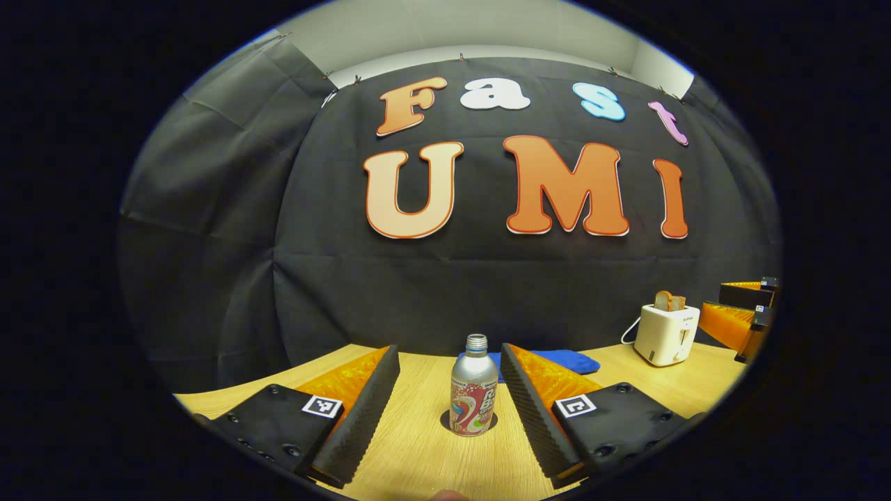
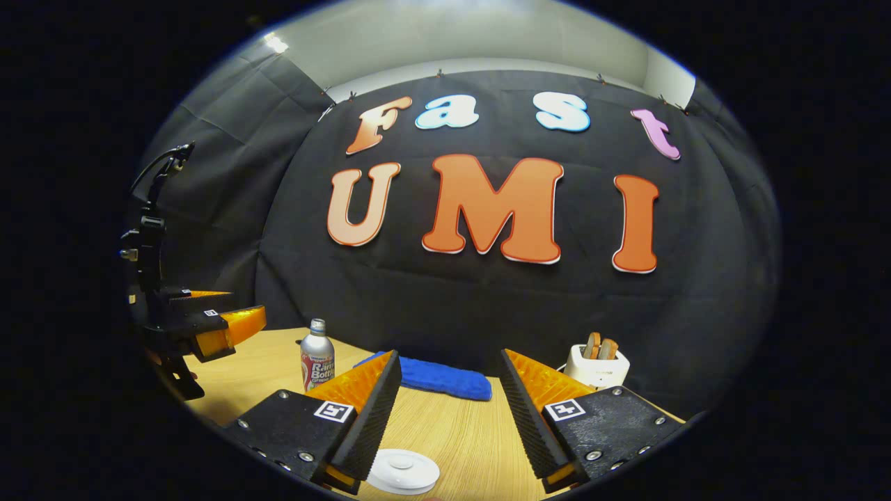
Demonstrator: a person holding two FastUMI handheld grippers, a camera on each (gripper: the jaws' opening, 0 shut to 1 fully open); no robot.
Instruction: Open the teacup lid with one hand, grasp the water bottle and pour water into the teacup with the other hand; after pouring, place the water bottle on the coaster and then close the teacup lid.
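You are working in a staged recording booth rather than a real kitchen; black cloth (image 1: 209, 229) is pinned up as a backdrop, with a plain pale wall (image 2: 487, 35) showing above its top edge; a light wooden table (image 2: 459, 431) carries household props: a white toaster (image 1: 667, 334) holding bread slices, a folded blue cloth (image 2: 438, 377), a drink bottle (image 1: 473, 395).

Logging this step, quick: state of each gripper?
Left gripper: open, water bottle between its fingers, untouched.
Right gripper: open, holding nothing, teacup lid below.
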